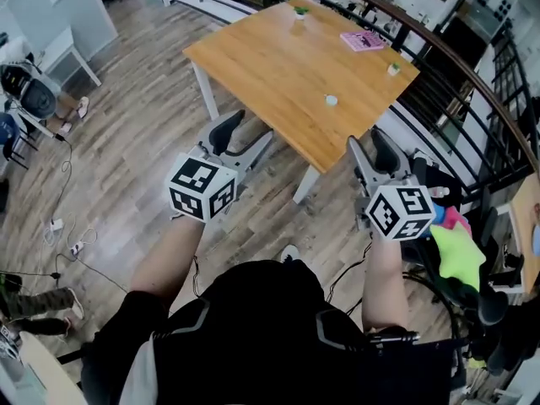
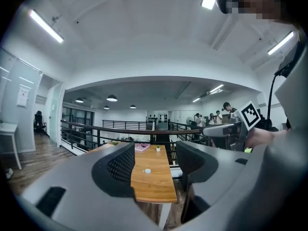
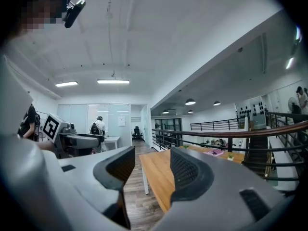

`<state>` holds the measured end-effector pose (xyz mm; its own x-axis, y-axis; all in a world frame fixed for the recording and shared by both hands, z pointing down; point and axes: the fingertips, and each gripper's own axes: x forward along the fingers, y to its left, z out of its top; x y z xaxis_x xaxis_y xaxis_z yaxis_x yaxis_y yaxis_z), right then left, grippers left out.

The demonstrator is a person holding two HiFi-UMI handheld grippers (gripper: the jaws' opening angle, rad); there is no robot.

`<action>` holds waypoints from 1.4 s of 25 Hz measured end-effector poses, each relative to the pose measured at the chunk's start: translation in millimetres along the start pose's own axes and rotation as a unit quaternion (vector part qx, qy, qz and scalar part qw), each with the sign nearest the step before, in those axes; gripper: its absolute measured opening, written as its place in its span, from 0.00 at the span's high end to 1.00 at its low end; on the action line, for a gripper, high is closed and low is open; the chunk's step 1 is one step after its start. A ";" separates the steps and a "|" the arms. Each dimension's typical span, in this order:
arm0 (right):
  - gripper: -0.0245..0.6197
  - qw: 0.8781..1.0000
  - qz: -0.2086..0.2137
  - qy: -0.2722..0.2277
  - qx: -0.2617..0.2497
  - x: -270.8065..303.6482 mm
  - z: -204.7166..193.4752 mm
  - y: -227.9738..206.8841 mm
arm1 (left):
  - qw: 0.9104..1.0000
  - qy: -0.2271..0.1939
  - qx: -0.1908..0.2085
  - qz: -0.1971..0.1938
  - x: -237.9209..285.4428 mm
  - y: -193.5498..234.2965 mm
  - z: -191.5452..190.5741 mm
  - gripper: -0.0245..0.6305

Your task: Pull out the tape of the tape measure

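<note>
A small, round, pale tape measure [image 1: 331, 100] lies on a wooden table [image 1: 278, 66] near its right front edge. It is ahead of both grippers and well apart from them. The left gripper [image 1: 245, 135] and the right gripper [image 1: 371, 146] hover off the table's near corner. Both have their jaws spread wide and hold nothing. The left gripper's view looks between its jaws toward the tape measure.

The left gripper [image 2: 156, 163] holds its jaws apart with nothing between them, framing a wooden table [image 2: 155, 189] that carries a small white round object [image 2: 147, 171] and, farther off, a pink book [image 2: 142, 147].
</note>
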<state>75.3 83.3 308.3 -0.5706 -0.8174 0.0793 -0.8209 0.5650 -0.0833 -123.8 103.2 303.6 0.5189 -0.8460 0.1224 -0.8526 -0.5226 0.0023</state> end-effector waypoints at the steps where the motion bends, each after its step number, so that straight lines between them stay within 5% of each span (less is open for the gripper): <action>1: 0.60 1.000 0.006 0.002 -0.007 6.0 0.1 -10.1 | 1.000 0.002 -0.004 0.007 10.3 3.4 1.4 0.53; 12: 0.61 0.999 0.035 0.000 -0.001 39.2 -7.9 -107.6 | 0.999 0.029 0.015 0.030 116.3 -9.2 1.7 0.53; 21: 0.61 0.999 0.030 0.007 0.013 58.0 -17.7 -147.4 | 0.999 0.040 0.012 0.016 166.8 -7.6 -2.5 0.53; 35: 0.61 0.999 -0.046 0.027 0.002 142.9 -11.5 -176.6 | 0.997 0.029 -0.003 -0.077 270.2 72.4 3.9 0.53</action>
<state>138.5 -132.0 345.8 -0.4929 -0.8587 0.1401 -0.8701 0.4868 -0.0774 -45.1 -163.7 333.0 0.6391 -0.7483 0.1775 -0.7638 -0.6447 0.0318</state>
